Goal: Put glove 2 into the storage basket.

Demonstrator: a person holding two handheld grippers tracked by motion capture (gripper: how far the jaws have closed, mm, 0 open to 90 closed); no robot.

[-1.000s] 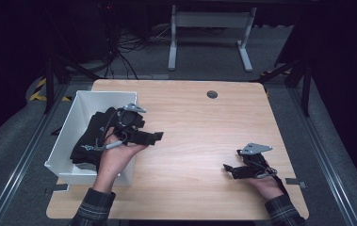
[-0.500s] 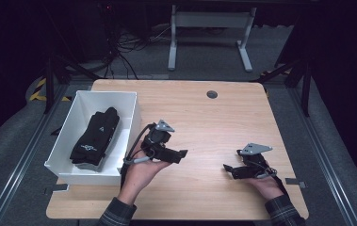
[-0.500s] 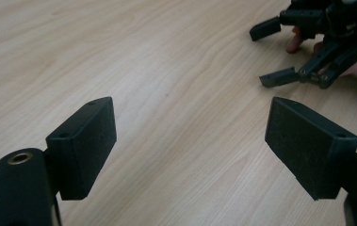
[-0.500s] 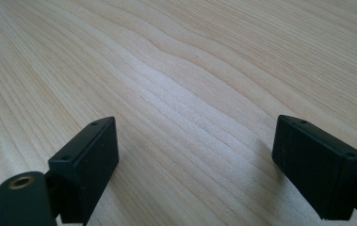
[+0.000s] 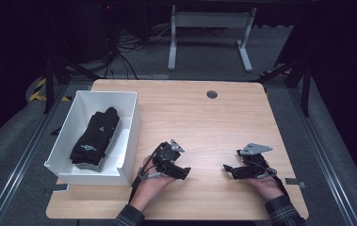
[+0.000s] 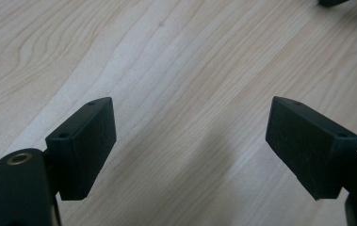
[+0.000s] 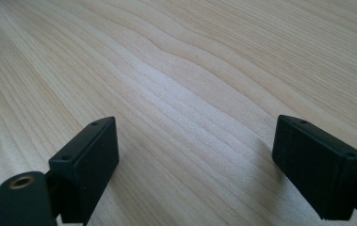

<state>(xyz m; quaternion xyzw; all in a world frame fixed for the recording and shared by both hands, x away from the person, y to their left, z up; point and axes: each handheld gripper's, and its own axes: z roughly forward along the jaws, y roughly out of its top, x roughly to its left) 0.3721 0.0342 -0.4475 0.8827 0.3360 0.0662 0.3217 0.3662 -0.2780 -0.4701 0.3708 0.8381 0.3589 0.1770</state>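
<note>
Your black socks [image 5: 94,136] lie in the white bin [image 5: 128,123] at the table's [image 5: 204,117] left (nothing else needs sorting). Rest your left gripper [image 5: 184,172] down gently near the bin, jaws apart and empty. Leave your right gripper [image 5: 228,168] at the near right, jaws also apart.

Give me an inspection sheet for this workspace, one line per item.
Surface: wooden table, bare apart from a round grommet near the far edge.
Job's things: black socks lying in the white bin at the table's left.
Clutter: nothing seen.
Grippers: left gripper open, nothing between the jaws, low over the table beside the bin; right gripper open, nothing between the jaws, at the table's right.
Cables: a tangle on the floor behind the table.
Surroundings: dark floor, grey frame legs beyond.
</note>
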